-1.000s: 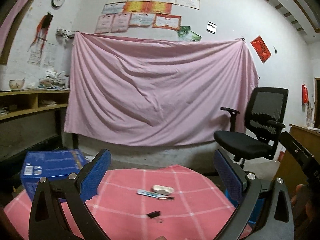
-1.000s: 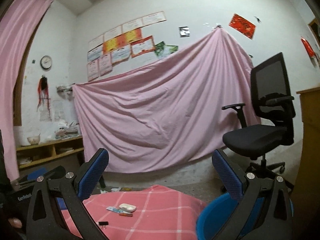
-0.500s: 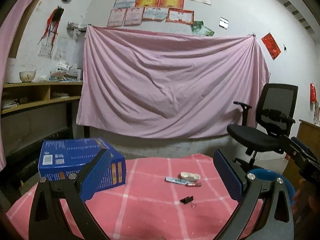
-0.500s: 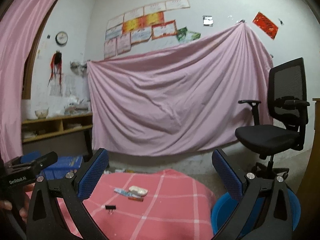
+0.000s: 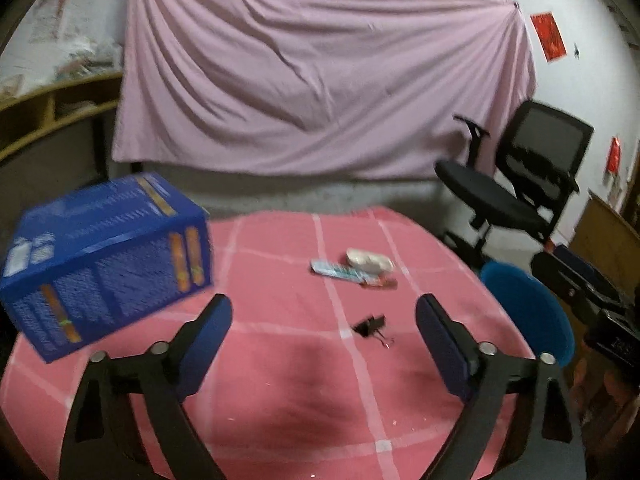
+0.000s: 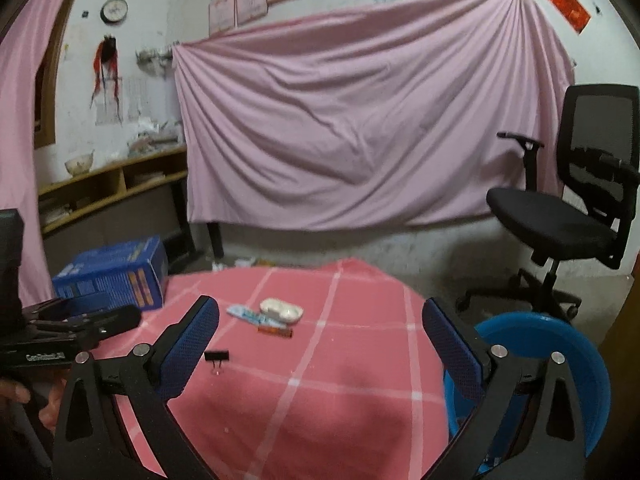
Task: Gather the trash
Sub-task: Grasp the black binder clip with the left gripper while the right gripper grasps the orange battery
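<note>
My left gripper (image 5: pixel 324 316) spread, jaws just narrowing, nothing between; right gripper (image 6: pixel 320 320) spread, empty. Trash on pink checked cloth (image 5: pixel 280 380): binder clip (image 5: pixel 370 325) at one o'clock of left; white wrapper (image 6: pixel 281 309), blue packet (image 6: pixel 245 314) beyond. Blue bin (image 6: pixel 560 360) at three o'clock.

The left wrist view is motion-blurred throughout. Print on the blue box (image 5: pixel 108 256) is unreadable. The small litter beside the white wrapper (image 5: pixel 370 261) smears together; its separate pieces cannot be told apart. The blue bin (image 6: pixel 560 364), right of the pink checked tablecloth (image 6: pixel 320 380), is partly covered by the right gripper's frame, and its inside is not visible. The tablecloth's near edge is cut off by the picture's lower border. Papers on the shelf (image 6: pixel 116 184), left of the box, are too small to identify.
</note>
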`<state>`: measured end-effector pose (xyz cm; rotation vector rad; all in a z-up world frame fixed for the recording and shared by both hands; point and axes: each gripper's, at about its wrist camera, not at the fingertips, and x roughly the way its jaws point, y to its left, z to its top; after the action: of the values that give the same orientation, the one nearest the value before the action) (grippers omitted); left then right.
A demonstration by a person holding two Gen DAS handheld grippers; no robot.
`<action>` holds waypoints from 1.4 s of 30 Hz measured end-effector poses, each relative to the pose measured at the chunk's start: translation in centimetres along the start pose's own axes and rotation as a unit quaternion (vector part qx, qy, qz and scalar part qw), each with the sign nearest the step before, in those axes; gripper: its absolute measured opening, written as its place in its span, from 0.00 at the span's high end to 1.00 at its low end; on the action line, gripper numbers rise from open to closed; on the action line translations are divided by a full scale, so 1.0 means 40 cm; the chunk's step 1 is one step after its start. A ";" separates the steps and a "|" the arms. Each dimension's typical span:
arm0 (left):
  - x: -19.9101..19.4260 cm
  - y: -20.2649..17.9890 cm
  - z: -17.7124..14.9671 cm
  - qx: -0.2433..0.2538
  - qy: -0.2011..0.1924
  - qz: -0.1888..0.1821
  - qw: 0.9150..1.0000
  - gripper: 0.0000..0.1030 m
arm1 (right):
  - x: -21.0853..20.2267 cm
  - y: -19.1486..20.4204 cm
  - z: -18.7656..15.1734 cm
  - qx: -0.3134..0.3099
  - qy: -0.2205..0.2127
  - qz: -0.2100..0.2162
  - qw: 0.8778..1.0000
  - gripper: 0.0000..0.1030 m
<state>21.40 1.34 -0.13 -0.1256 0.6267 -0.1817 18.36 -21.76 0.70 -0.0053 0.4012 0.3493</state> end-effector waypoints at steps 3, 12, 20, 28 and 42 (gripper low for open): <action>0.036 -0.016 0.004 0.008 0.036 -0.019 0.999 0.28 | 0.016 0.005 -0.008 -0.003 0.022 0.000 1.000 0.08; 0.168 -0.044 0.013 0.019 0.150 -0.071 0.986 0.49 | 0.090 -0.016 -0.030 0.018 0.105 -0.007 0.994 0.26; 0.216 -0.057 0.028 0.048 0.173 -0.057 0.982 0.78 | 0.146 -0.029 -0.046 0.029 0.166 -0.009 0.986 0.32; 0.218 -0.026 0.020 0.041 0.171 -0.051 0.983 0.84 | 0.186 -0.023 -0.056 0.041 0.207 0.012 0.977 0.32; 0.179 0.100 0.051 -0.037 0.154 -0.036 0.987 0.86 | 0.258 0.029 -0.074 0.034 0.259 0.022 0.965 0.37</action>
<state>28.81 3.88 -3.27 -0.1938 0.9373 -0.2503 25.72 -17.47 -5.91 -0.0214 0.9334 0.3765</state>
